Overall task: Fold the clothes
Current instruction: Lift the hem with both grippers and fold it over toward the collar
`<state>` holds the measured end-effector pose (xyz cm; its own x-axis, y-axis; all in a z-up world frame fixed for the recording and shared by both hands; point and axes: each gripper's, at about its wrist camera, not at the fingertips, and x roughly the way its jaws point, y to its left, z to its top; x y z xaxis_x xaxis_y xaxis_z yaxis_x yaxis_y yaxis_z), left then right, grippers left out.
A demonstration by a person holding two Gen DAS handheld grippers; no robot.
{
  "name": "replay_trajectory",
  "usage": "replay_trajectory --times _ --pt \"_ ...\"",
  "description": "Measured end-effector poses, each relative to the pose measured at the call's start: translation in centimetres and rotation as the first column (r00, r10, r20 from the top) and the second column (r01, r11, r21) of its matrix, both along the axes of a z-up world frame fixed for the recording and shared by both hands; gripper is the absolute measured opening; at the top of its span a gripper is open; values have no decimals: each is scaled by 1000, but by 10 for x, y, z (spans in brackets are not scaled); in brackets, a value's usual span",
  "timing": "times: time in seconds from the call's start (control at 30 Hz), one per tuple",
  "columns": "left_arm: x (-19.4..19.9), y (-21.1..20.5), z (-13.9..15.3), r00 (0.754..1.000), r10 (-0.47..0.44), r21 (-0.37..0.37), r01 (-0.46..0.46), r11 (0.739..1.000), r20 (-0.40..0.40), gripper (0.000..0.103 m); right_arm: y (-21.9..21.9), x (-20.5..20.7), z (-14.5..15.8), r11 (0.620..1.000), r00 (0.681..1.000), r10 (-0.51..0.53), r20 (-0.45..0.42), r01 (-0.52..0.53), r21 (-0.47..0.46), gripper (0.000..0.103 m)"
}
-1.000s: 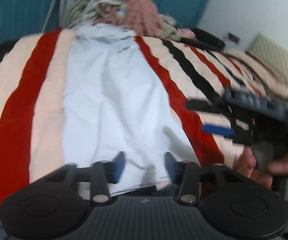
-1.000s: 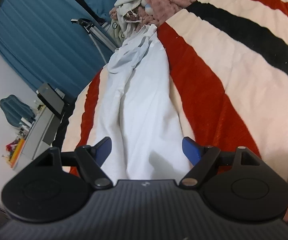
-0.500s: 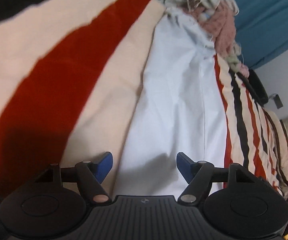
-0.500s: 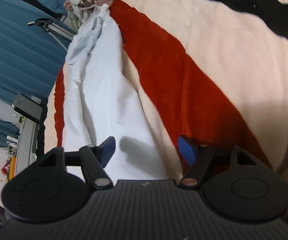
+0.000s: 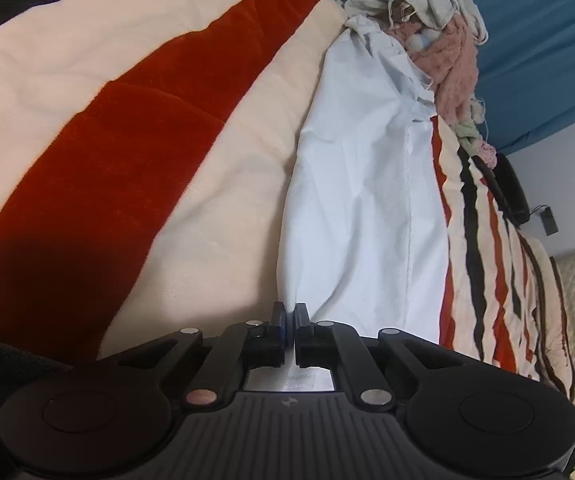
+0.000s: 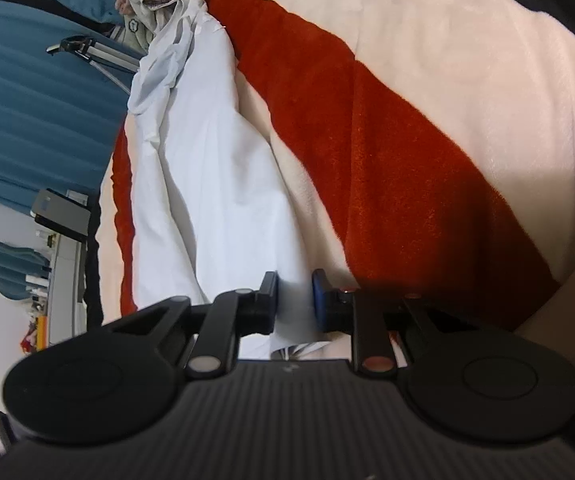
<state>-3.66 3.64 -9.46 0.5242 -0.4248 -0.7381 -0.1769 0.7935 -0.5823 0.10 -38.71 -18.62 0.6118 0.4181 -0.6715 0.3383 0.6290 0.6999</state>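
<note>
- Left claw [image 5: 290, 312]: fingers pinched together on the near left corner of the white garment [image 5: 367, 200]. Grip looks solid.
- Right claw [image 6: 294, 296]: fingers narrowed around the near right corner, cloth between them, small gap left. Can't tell if it's fully clamped; confirm the pinch before lifting.
- Garment runs straight ahead of both claws along the striped blanket [image 5: 127, 160]; far end touches the clothes pile [image 5: 427, 12].
- Likely step: lift near hem, carry it forward to the far end. Keep both claws level and the hem taut or the fold skews.
- Far end is bunched against the pile; land short of it.
- Room: blanket outboard of each claw, garment edges run parallel ahead. Tripod [image 6: 91, 50] beyond bed edge, front-left of right claw.
</note>
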Motion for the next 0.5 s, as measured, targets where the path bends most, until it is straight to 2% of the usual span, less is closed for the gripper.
replay_trajectory --times 0.13,0.23,0.33,0.43,0.5 --pt "2 -10 -6 999 -42 20 42 999 -15 23 1 4 -4 1000 1000 4 -20 -4 -4 23" --pt "-1 -14 -13 998 -54 30 55 998 -32 26 6 5 -5 1000 999 21 -25 -21 -20 24" --pt "-1 -17 -15 994 -93 17 94 995 -51 35 8 3 -3 999 999 44 -28 -44 -26 24" --pt "-2 -18 -14 994 -94 23 95 995 -58 31 10 0 0 998 998 58 -26 -59 -34 24" --pt "-3 -17 -15 995 -79 15 80 997 -60 25 12 -3 4 996 998 65 -18 -66 -52 24"
